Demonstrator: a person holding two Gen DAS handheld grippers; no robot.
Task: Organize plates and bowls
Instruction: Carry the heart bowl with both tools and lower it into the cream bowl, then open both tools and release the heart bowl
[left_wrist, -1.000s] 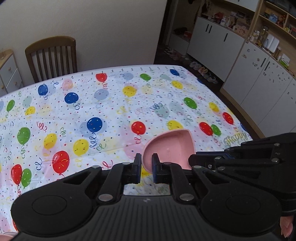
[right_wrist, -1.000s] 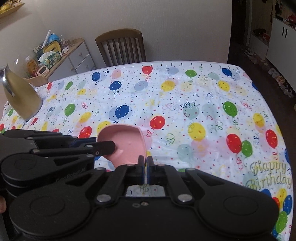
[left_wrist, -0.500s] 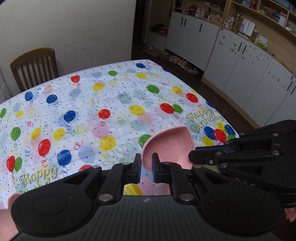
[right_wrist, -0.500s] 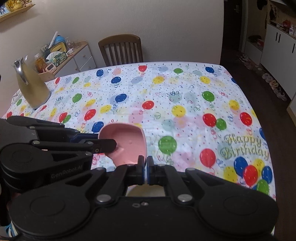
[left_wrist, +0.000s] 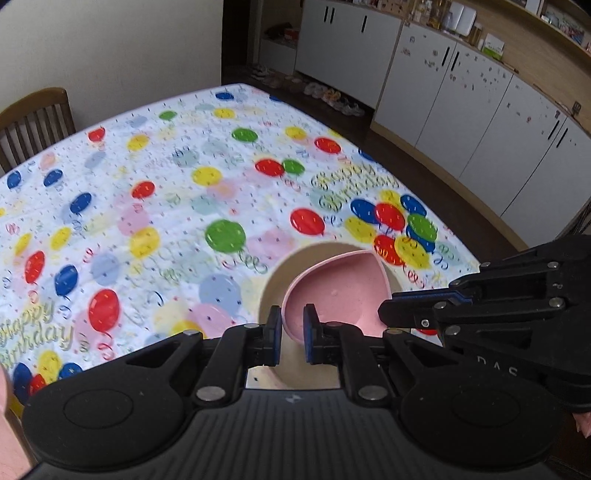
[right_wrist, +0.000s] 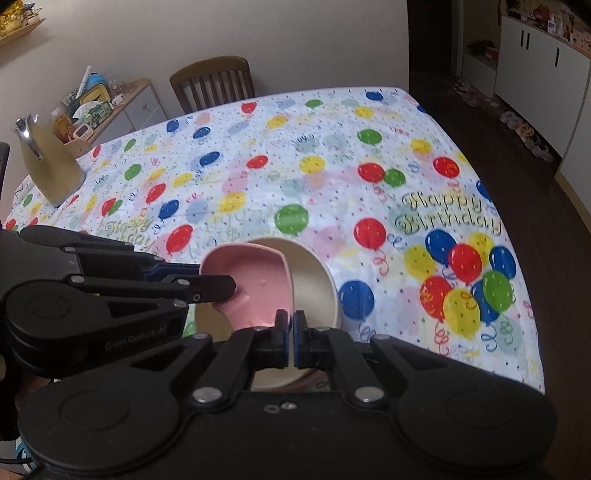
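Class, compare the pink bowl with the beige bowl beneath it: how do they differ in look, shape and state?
The pink bowl is heart-shaped; the beige bowl is round. The pink bowl is smaller, the beige bowl wider. The left gripper and right gripper pinch the pink bowl's rim; the beige bowl is ungripped. Both are empty.

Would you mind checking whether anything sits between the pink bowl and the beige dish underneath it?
Nothing visible does. Both grippers, left and right, hold the pink bowl by its rim over the beige dish, whose visible inside looks bare; the part under the bowl is hidden.
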